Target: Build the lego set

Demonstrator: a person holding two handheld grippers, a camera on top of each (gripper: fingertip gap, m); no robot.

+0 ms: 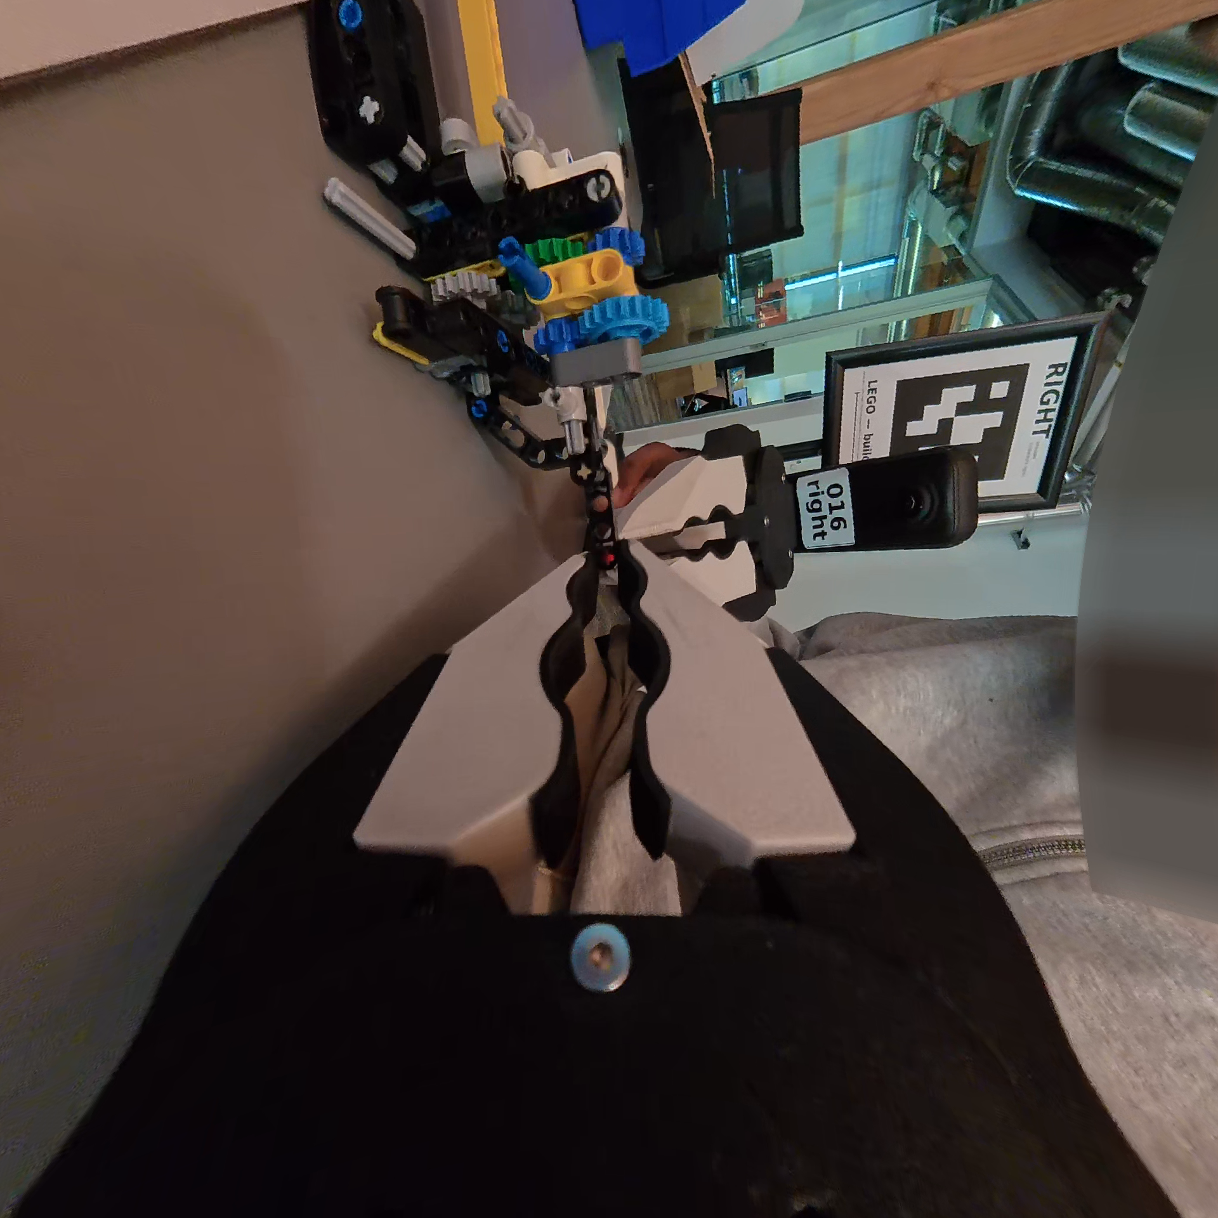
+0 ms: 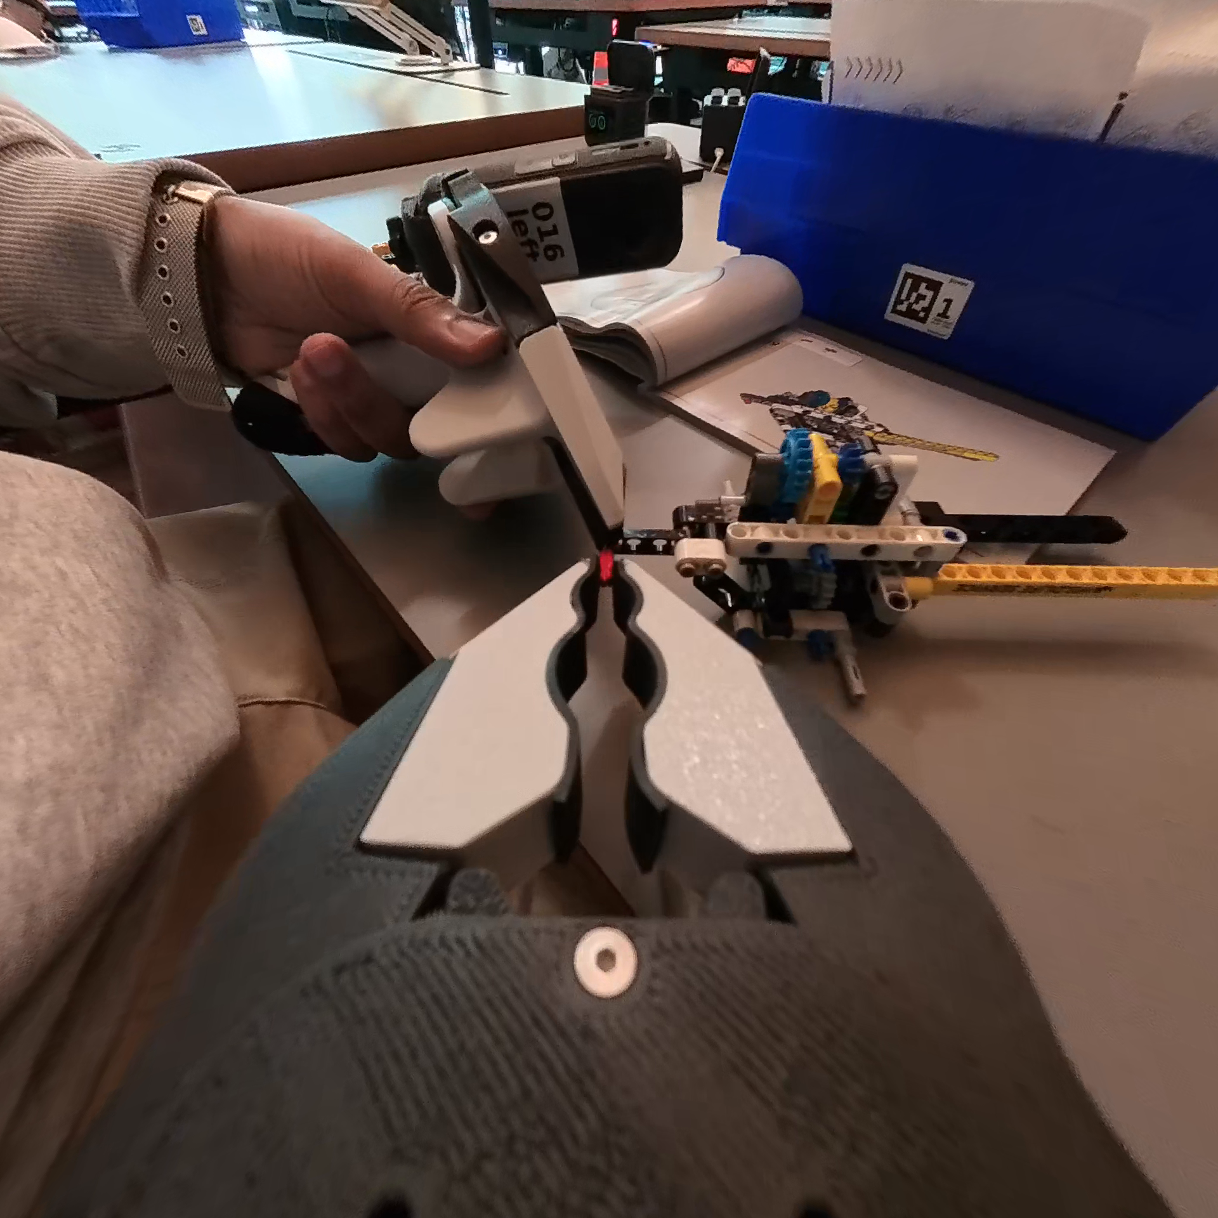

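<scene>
The lego model [image 2: 824, 527], with blue gears, a yellow block and a white beam, lies on the grey table [image 2: 988, 758]. A thin black beam [image 2: 649, 542] sticks out of its near end. My left gripper [image 1: 605, 560] is shut on the end of this black beam [image 1: 598, 501]; in the right wrist view it [image 2: 609, 524] comes down from above, held by a hand [image 2: 316, 310]. My right gripper [image 2: 605, 572] is shut on a small red pin [image 2: 605, 565], held right at the beam's end. The red pin [image 1: 608, 559] also shows between the left fingertips.
A long yellow beam [image 2: 1068, 580] and a black blade [image 2: 1028, 527] stick out of the model's far side. An open instruction booklet [image 2: 692, 310] and a blue bin [image 2: 988, 231] lie behind. The table's edge [image 2: 356, 573] runs left of the grippers.
</scene>
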